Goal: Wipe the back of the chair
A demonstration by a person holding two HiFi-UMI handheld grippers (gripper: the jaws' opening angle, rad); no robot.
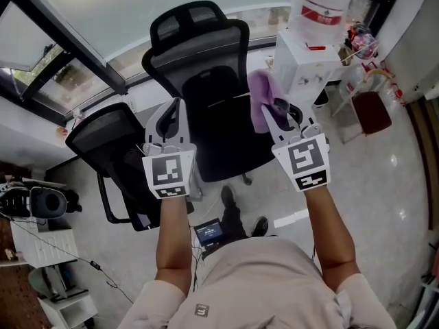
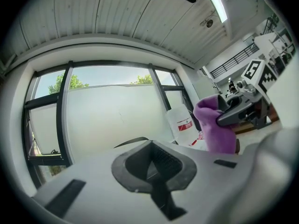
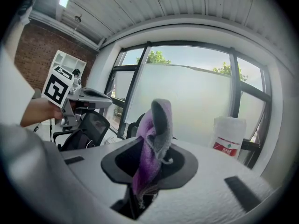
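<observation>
A black mesh office chair [image 1: 206, 60] stands ahead of me in the head view, its backrest toward the window and its seat facing me. My right gripper [image 1: 267, 110] is shut on a purple cloth [image 1: 260, 96] and is held over the seat's right side, short of the backrest. In the right gripper view the cloth [image 3: 152, 143] stands up out of the right gripper [image 3: 148, 174]. My left gripper [image 1: 178, 105] hovers over the seat's left edge with its jaws together and nothing in them. In the left gripper view the left gripper [image 2: 152, 164] looks toward the window, with the cloth [image 2: 214, 127] at the right.
A second black chair [image 1: 110, 139] stands at the left, close to the left gripper. A white water dispenser [image 1: 305, 64] with a bottle [image 1: 321, 2] is at the right behind the chair. Glass windows [image 1: 103, 12] run along the back. A red stool [image 1: 374, 112] sits at the far right.
</observation>
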